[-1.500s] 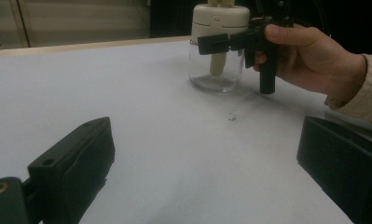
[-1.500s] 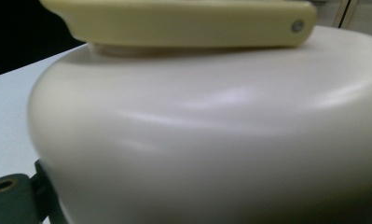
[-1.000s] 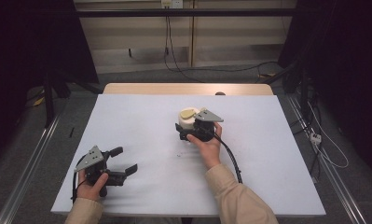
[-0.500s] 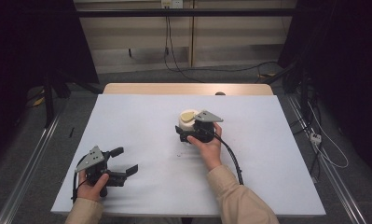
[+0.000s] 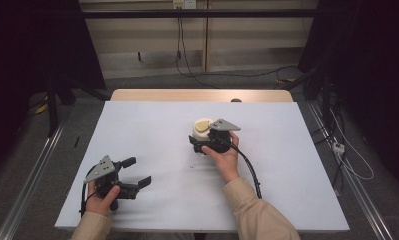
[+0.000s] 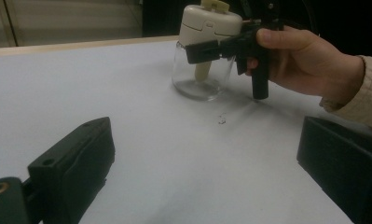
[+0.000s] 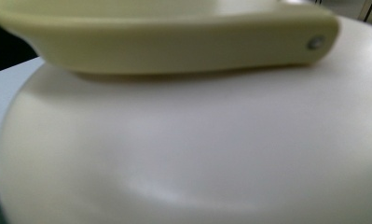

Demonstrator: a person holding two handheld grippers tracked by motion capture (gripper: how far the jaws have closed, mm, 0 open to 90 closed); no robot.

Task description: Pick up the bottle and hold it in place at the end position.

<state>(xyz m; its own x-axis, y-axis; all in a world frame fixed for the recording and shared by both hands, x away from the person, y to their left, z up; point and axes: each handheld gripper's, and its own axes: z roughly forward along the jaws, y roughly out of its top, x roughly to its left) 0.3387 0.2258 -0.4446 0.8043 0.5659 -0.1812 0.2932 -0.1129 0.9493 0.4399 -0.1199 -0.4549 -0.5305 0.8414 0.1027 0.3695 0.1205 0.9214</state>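
Note:
A clear glass jar [image 6: 201, 77] with a cream lid [image 6: 210, 22] and a pale yellow-green flip latch [image 7: 165, 37] stands upright near the middle of the white table [image 5: 287, 150]. My right gripper [image 5: 200, 142] holds it just under the lid, one black jaw lying across the glass in the left gripper view [image 6: 206, 48]. The lid [image 7: 197, 154] sits very close in the right gripper view. My left gripper [image 5: 138, 171] rests near the front left edge, open, with bare table between its fingers [image 6: 72, 163].
A small speck [image 6: 221, 120] lies on the table just in front of the jar. The table's wooden far edge [image 5: 197, 95] borders a floor with cables. Metal rails run along both sides of the table.

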